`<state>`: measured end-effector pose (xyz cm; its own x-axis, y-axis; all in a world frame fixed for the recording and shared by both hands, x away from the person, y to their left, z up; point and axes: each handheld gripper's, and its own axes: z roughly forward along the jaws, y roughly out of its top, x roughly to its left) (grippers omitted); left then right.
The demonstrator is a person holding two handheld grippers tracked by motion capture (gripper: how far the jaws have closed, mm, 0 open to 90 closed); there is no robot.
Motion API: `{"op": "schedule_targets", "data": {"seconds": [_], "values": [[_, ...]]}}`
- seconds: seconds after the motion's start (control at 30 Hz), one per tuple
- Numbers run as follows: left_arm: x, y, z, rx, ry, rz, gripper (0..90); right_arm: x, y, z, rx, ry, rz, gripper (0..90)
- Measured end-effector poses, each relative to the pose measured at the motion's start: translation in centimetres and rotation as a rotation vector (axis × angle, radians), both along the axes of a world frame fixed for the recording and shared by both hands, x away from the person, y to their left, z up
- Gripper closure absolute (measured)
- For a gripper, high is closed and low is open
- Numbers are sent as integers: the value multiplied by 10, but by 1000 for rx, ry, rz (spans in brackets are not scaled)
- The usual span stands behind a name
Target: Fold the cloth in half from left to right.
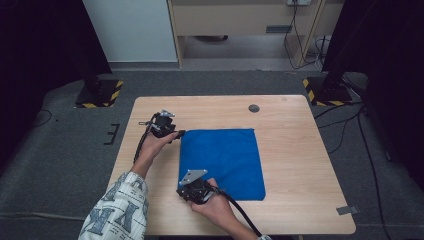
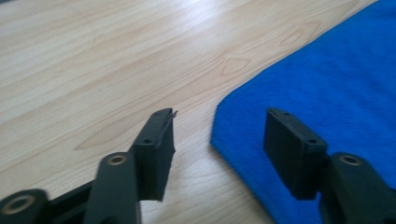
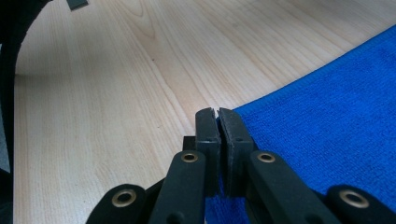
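**Cloth corners being taken up, fold not yet begun**

A square blue terry cloth [image 1: 222, 162] lies flat on the pale wooden table [image 1: 295, 165], a little toward 9 o'clock of the table's middle, with no edge lifted or doubled over.

The right gripper [image 1: 192, 186] sits at the cloth's 7 o'clock corner. In the right gripper view its jaws stand pressed together with that corner's blue edge running in between them [image 3: 218, 140], so this corner looks pinched.

The left gripper [image 1: 176, 134] is at the cloth's 11 o'clock corner. In the left gripper view its jaws stand about half open astride that corner [image 2: 219, 135], one pad over bare wood, the other over the blue pile, neither pressing on it.

By my reading, one corner is secured and the second is only bracketed. Closing on it, lifting that edge and folding the cloth are all still to come.
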<state>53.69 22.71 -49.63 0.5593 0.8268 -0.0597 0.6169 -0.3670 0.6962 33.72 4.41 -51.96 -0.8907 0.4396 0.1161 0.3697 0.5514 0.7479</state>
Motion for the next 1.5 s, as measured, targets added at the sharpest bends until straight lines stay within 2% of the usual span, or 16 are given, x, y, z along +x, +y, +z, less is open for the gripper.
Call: {"op": "schedule_targets", "data": {"seconds": [0.17,0.3,0.43,0.5,0.67,0.8,0.97,1.07,1.17,1.3,1.5], "values": [[5,6,-7,-12,12,14,589,-2,3,-2,-13,-6,5,875],[8,7,-11,-43,11,6,650,-2,4,-4,-18,-3,-2,875],[11,6,-15,-80,30,-3,703,-3,5,-5,-15,-4,0,876],[12,3,-21,-50,46,-3,722,-4,6,-6,-16,-4,2,876],[15,3,-27,-53,68,-3,722,-5,8,-8,-9,0,-2,876],[14,2,-27,-67,57,-9,705,-5,8,-8,-4,7,-9,876],[15,1,-29,-80,62,-10,698,-5,8,-8,-7,1,-6,875],[13,-6,-28,-37,46,-34,699,-4,8,-8,-6,4,-9,874],[12,-6,-28,-22,51,-36,750,-4,7,-7,-2,5,-9,874],[12,-4,-27,-39,67,-32,852,-5,7,-7,4,6,-15,875],[10,-4,-19,-47,49,-23,879,-6,9,-4,6,-4,-16,875]]}}
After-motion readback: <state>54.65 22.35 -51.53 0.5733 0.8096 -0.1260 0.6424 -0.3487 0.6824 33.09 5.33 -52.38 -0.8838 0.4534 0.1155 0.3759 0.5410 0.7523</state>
